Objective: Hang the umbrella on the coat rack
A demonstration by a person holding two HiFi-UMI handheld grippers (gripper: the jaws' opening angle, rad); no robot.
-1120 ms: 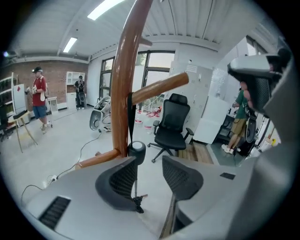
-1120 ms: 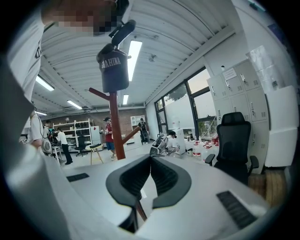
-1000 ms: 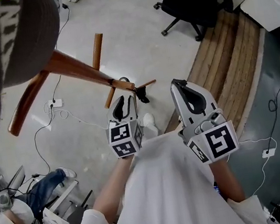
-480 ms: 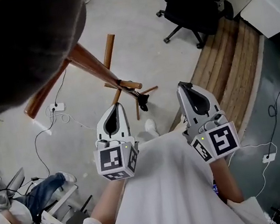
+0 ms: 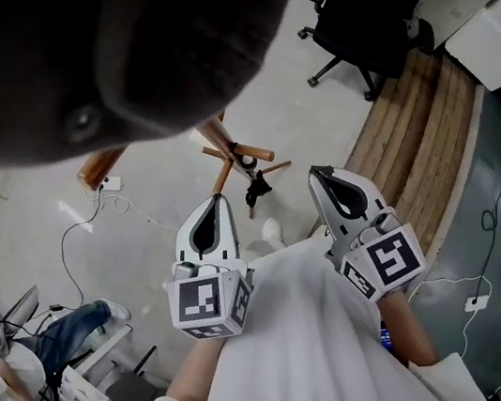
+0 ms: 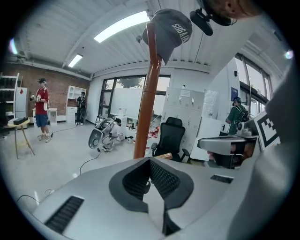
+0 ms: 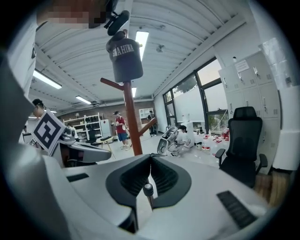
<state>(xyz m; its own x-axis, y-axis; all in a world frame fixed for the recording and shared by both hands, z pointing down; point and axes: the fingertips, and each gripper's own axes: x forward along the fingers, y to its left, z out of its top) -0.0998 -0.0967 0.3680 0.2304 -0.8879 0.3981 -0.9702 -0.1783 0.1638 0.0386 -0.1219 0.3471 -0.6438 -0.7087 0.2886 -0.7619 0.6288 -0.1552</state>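
Note:
The wooden coat rack stands in front of me, seen from above, with a dark cap on top of it. A small black umbrella hangs from one of its lower pegs. My left gripper is shut and empty, held back from the umbrella and to its left. Its own view shows the pole and the cap past the shut left gripper. My right gripper is also shut and empty, to the right of the rack. The right gripper faces the pole.
A black office chair stands at the far right beside a curved wooden step. A power strip and cables lie on the floor at the left. A person sits at the lower left. Other people stand far off.
The left gripper, open at the umbrella by the peg, has shut and drawn back and up from it. The umbrella stays hanging on the rack. The right gripper shifted slightly.

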